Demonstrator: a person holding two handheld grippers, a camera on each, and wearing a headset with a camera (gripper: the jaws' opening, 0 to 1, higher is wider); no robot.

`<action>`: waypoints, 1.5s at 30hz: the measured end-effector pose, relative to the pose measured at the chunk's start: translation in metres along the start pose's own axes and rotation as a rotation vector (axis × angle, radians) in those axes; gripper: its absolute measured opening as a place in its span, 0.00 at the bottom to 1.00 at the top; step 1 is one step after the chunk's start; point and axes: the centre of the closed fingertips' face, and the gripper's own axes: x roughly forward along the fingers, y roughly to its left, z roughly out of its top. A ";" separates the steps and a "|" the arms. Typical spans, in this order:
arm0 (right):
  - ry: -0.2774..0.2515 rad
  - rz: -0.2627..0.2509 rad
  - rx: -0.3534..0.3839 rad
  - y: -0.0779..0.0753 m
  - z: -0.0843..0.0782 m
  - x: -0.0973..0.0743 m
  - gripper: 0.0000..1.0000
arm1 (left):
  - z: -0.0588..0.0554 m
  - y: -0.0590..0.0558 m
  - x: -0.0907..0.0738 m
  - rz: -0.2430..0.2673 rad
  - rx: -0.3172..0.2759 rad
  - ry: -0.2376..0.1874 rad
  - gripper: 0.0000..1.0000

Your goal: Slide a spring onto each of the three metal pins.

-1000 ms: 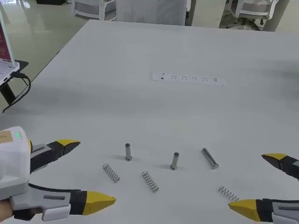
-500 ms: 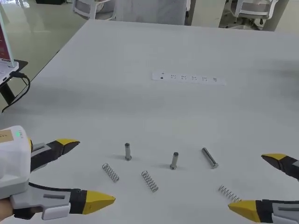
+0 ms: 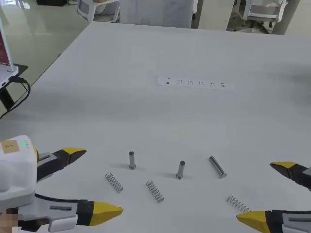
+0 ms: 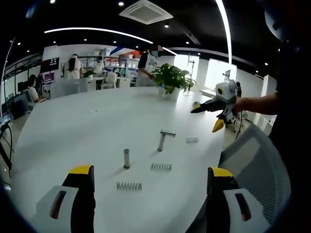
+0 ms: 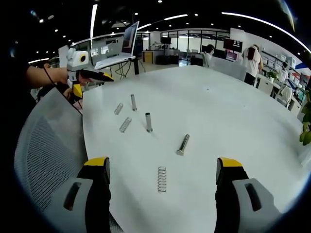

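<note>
Steel pins point(image 3: 131, 160) — two upright, one flat — among coiled springs point(image 3: 155, 191); left gripper point(image 3: 98, 181) and right gripper point(image 3: 258, 191) jaws spread.

- The right gripper point(image 5: 163, 165) has its yellow-tipped jaws spread wide over the white table point(image 5: 233, 111).
- The near spring point(image 5: 162, 178) lies between the jaws, just short of the lying pin point(image 5: 183, 144).
- Beyond it, the middle pin point(image 5: 148, 122) stands upright, and the far pin point(image 5: 133, 102) seems to stand too.
- The second spring point(image 5: 125, 124) and third spring point(image 5: 118, 108) lie beside them.
- The left gripper point(image 5: 90, 83), jaws apart, hangs at the table's far edge.
</note>
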 end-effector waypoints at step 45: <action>0.127 0.071 0.032 -0.013 0.008 0.041 0.69 | -0.008 0.004 0.001 -0.023 -0.018 -0.049 0.91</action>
